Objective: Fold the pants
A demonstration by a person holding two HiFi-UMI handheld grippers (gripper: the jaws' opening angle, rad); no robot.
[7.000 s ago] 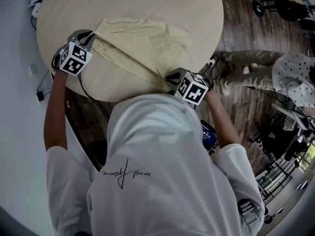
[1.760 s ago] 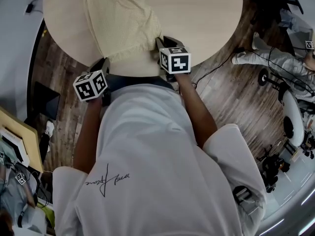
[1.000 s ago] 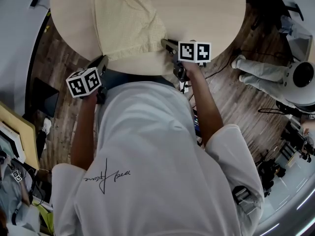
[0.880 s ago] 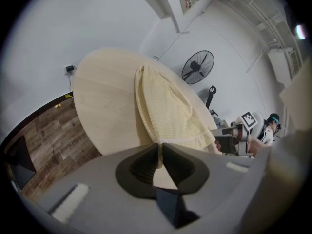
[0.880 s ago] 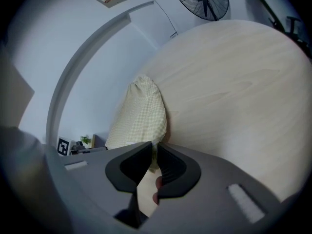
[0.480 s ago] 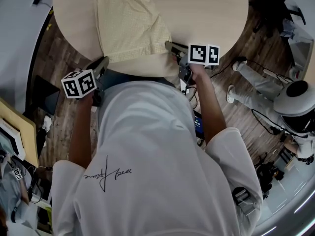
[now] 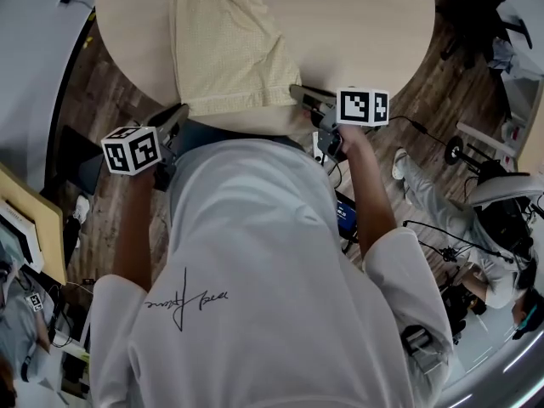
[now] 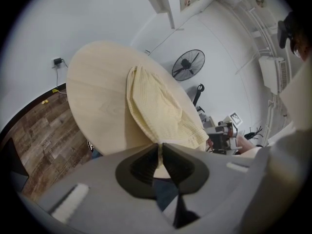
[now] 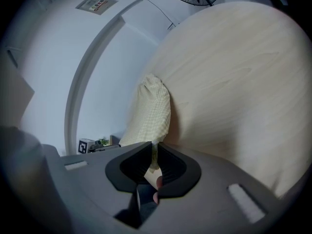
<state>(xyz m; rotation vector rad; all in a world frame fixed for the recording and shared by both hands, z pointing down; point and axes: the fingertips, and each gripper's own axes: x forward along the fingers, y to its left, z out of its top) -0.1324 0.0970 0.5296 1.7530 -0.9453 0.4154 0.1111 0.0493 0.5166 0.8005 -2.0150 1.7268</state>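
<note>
Head view: one pale-yellow checked pants [image 7: 225, 49], on one round table [image 7: 357, 24], is pinched by two claws: left gripper [image 7: 178, 110], right gripper [image 7: 297, 91].

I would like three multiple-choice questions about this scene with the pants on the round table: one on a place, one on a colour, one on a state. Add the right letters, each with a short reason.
1. Which edge of the table do the pants reach?
A) the near edge, by the person
B) the right edge
C) none, they lie in the middle

2. What colour are the pants?
A) dark blue
B) pale yellow
C) red

3. How does the right gripper stand?
A) wide open, nothing between its jaws
B) shut on the pants
C) shut on a cable

Answers: 1 A, the cloth ends at the rim beside the person's body; 2 B, all views show pale yellow cloth; 3 B, the right gripper view shows cloth pinched between the jaws.
</note>
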